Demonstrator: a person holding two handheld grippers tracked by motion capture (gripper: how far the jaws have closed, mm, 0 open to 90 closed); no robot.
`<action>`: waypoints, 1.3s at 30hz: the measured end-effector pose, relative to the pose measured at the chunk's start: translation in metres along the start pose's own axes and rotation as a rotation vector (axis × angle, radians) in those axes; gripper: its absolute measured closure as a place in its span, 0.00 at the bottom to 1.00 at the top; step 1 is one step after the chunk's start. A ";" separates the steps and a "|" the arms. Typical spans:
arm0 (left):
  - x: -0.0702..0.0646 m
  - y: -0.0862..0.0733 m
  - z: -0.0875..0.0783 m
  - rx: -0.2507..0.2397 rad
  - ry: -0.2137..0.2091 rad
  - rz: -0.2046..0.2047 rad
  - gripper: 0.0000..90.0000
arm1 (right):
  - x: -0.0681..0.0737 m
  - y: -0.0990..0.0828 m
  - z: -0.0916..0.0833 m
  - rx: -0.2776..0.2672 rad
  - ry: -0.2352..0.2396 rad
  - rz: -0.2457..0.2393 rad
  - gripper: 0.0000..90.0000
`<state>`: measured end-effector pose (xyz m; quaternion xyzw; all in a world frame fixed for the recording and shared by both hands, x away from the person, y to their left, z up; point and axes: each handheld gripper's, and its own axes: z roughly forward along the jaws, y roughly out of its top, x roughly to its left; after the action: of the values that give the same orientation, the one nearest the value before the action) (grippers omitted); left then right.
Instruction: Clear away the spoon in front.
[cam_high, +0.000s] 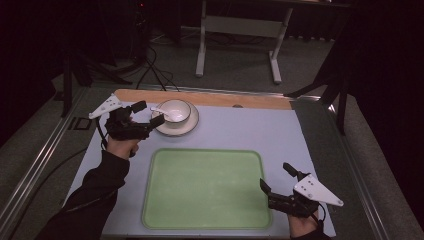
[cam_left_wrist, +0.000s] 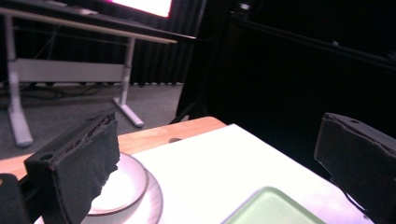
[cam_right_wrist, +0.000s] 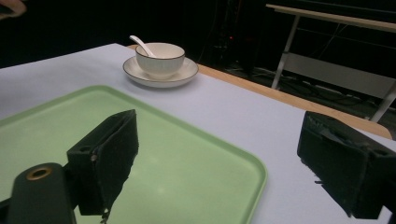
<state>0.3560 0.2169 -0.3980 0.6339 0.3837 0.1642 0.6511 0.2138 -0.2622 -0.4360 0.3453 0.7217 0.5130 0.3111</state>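
At the upper left of the high view, the left gripper (cam_high: 148, 114) sits beside a white round saucer with a thin dark rim (cam_high: 192, 125), which carries a white bowl with a dark edge line (cam_high: 176, 111) and a white spoon (cam_high: 162, 111) whose handle leans toward the gripper. Its jaws stand released, wide apart, with one jaw tip just at the saucer's near-left rim and the other above it, close to the spoon handle; whether either touches cannot be told. In the left gripper view the saucer (cam_left_wrist: 152, 196) lies low at the left, partly behind the left jaw, with nothing between the jaws.

At the lower right of the high view, the right gripper (cam_high: 274, 178) hovers at the right edge of the light green rectangular plastic tray (cam_high: 205, 187), jaws spread and holding nothing. In the right gripper view the tray (cam_right_wrist: 187, 163) spreads across the lower left, one jaw over it and the other over the pale table top (cam_right_wrist: 243, 112), while bowl (cam_right_wrist: 159, 59), spoon (cam_right_wrist: 141, 45) and saucer (cam_right_wrist: 187, 72) stand well apart near the top of the frame.
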 end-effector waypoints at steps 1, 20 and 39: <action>0.004 -0.001 0.002 -0.002 0.007 -0.018 0.00 | 0.000 0.000 0.000 0.000 0.000 -0.001 0.14; 0.067 -0.044 0.033 -0.010 0.100 -0.296 0.09 | 0.000 -0.001 0.001 0.003 0.012 -0.002 0.14; 0.107 -0.070 0.060 0.039 0.266 -0.518 0.29 | 0.001 -0.002 0.002 0.017 0.021 0.001 0.14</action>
<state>0.4494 0.2404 -0.5015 0.5000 0.6180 0.0668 0.6031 0.2149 -0.2611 -0.4387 0.3428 0.7291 0.5106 0.3004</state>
